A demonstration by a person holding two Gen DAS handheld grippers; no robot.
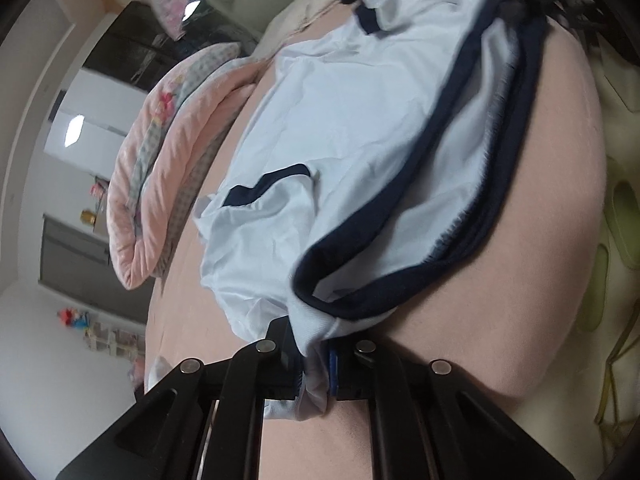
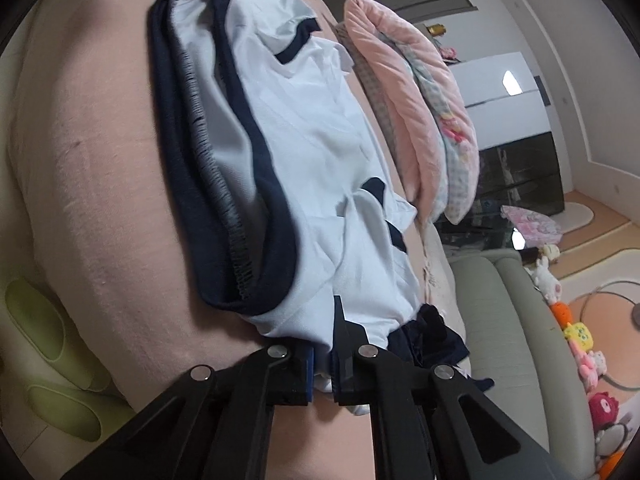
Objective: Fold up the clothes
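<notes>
1. Nearest my left camera, the left hand-held gripper (image 1: 316, 364) is clamped tight on a bunched white edge of the garment (image 1: 360, 128); cloth fills the gap between its blue-faced pads.
2. Right hand-held gripper (image 2: 322, 368) is likewise closed on the opposite end of the same garment, a fold of white fabric pinched between its pads.
3. I read the garment as a white shirt with navy trim: a broad navy band (image 2: 276, 216) runs along its length, with a gathered, ribbed grey-navy strip just beside it.
4. Short navy bars mark the cuffs or pocket edges (image 1: 264, 190), one near each end.
5. Fabric is creased and rumpled, thickest where each gripper gathers it; the middle lies fairly flat.
6. A dark navy piece (image 2: 436, 336) lies bunched just beside the right gripper; I cannot tell whether it belongs to the shirt.
7. Garment lies stretched across a pink sheet (image 2: 100, 168) on a bed, between the two grippers.
8. A folded pink quilt (image 2: 416, 92) sits on the bed just beyond the garment, apart from it.
</notes>
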